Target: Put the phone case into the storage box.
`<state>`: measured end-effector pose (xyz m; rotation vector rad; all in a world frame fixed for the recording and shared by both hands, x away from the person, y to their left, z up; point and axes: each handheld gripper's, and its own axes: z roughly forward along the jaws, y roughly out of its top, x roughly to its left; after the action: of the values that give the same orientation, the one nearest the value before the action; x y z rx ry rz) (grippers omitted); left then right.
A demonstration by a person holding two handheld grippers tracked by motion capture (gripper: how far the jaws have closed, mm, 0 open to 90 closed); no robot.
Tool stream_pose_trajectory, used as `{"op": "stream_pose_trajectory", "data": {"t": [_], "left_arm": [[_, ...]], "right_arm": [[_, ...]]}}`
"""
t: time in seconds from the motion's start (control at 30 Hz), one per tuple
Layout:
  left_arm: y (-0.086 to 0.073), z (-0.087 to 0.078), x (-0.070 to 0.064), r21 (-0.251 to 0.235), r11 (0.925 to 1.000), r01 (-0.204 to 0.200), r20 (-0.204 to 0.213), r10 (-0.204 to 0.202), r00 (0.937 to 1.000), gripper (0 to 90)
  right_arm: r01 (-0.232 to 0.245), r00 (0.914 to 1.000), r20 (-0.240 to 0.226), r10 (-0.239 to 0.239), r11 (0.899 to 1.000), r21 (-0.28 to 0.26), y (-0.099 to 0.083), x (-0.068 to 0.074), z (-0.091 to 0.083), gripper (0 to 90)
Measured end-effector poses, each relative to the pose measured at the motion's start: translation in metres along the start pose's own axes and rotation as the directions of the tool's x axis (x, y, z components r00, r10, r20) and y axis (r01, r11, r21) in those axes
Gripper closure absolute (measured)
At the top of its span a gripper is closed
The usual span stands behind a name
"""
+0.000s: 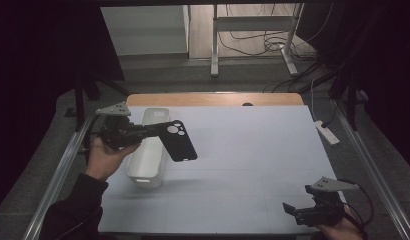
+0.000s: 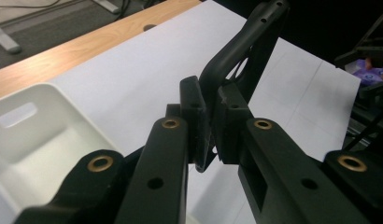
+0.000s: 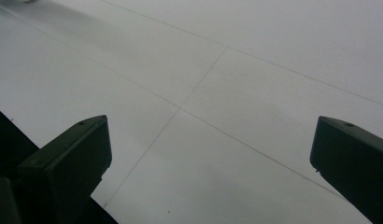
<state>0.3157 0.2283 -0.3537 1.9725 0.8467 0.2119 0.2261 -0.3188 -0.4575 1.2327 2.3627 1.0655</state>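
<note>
Above the white bin [image 1: 147,159], the left hand-held gripper [image 1: 154,130] clamps a black phone case [image 1: 179,141], its pinched edge hidden between the jaws, while the right hand-held gripper [image 1: 291,210] gapes empty over the surface [image 1: 253,150].

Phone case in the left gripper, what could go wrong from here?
The left gripper pinches the black phone case only by one edge, so it could twist or slip out. It hangs partly past the white bin, so a release now might miss. The right gripper sits open, far off, unable to help.
</note>
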Motion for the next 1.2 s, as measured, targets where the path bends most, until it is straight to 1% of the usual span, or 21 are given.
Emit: {"op": "stream_pose_trajectory", "data": {"t": [0.03, 0.13, 0.27, 0.33, 0.47, 0.63, 0.77, 1.0, 1.2], "left_arm": [[0.001, -0.006, 0.002, 0.000, 1.0000, -0.001, -0.011, 0.001, 0.9999, 83.3], [0.001, -0.015, 0.004, 0.006, 1.0000, -0.007, -0.028, 0.008, 0.9996, 83.3], [0.000, -0.025, 0.008, 0.013, 0.9999, -0.006, -0.054, 0.007, 0.9985, 83.3], [0.000, -0.027, 0.009, 0.015, 0.9999, -0.006, -0.058, 0.007, 0.9983, 83.3], [-0.003, -0.038, 0.015, 0.020, 0.9998, 0.003, -0.084, -0.001, 0.9964, 83.3], [-0.006, -0.048, 0.021, 0.034, 0.9994, 0.004, -0.111, 0.000, 0.9938, 83.3], [-0.008, -0.055, 0.025, 0.033, 0.9994, 0.008, -0.126, -0.004, 0.9921, 83.3], [-0.013, -0.064, 0.033, 0.036, 0.9992, 0.016, -0.156, -0.010, 0.9877, 83.3], [-0.018, -0.062, 0.043, 0.046, 0.9986, 0.027, -0.175, -0.018, 0.9843, 83.3]], "right_arm": [[-0.001, 1.0000, 0.001, 0.001, 1.000, -0.001, 0.000, 0.000, 0.000, 0.0], [0.000, 1.0000, 0.001, 0.000, 1.000, 0.000, 0.000, 0.000, 0.000, 0.0], [-0.001, 1.0000, 0.001, 0.001, 1.000, 0.002, 0.000, 0.001, 0.000, 0.0], [0.001, 1.0000, 0.002, -0.001, 1.000, 0.005, 0.000, 0.001, 0.000, 0.0], [0.002, 1.0000, 0.004, -0.002, 1.000, 0.007, 0.000, 0.001, 0.001, 0.0], [0.004, 1.0000, 0.008, -0.004, 1.000, 0.006, 0.000, 0.001, 0.001, 0.0], [0.005, 0.9999, 0.015, -0.005, 1.000, 0.006, 0.000, 0.002, 0.001, 0.0], [0.008, 0.9999, 0.013, -0.008, 1.000, 0.008, 0.000, 0.002, 0.001, 0.0], [0.010, 0.9999, 0.012, -0.010, 1.000, 0.012, 0.000, 0.002, 0.001, 0.0]]}}
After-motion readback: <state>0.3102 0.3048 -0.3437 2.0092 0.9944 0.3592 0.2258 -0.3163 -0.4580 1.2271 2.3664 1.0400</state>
